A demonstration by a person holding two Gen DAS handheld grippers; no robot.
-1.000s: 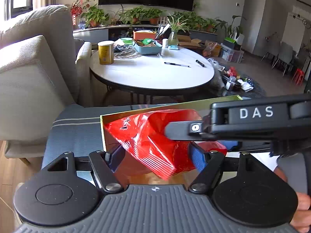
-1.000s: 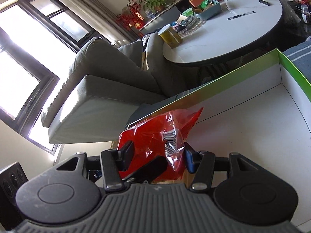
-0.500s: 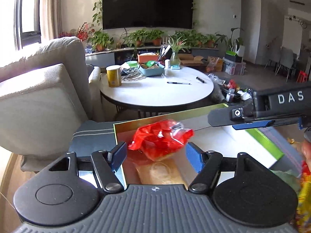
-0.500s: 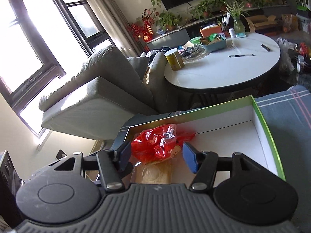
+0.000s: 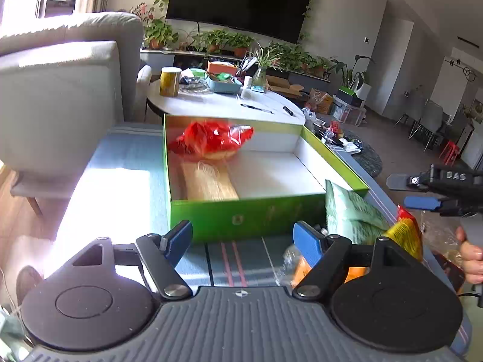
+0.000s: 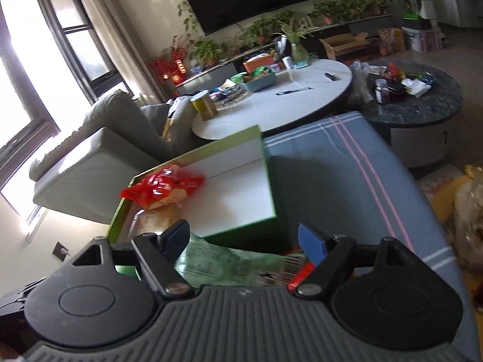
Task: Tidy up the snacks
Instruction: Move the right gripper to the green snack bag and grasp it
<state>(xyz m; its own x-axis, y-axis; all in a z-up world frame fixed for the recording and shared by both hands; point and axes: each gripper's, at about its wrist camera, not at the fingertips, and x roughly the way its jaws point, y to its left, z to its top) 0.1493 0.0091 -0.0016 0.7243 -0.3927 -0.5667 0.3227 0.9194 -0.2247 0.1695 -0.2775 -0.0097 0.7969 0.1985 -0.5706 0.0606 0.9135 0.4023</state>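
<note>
Sofa (image 5: 60,90): grey, at the far left beside the round white surface (image 5: 223,105).
Green box (image 5: 241,217): open, on the striped blue cloth (image 6: 347,181); nearer the cloth's left side.
Red snack bag (image 5: 208,140): inside the box, at its far left corner, lying over a tan packet (image 5: 208,181).
Left claw (image 5: 243,239): jaws opening, nothing between them, near side of the box.
Green snack bag (image 5: 353,211): outside the box, leaning at its near right corner.
Yellow-red snack bag (image 5: 404,235): just right of the green one.
Right claw (image 6: 244,241): half open, empty, above the green snack bag.
</note>
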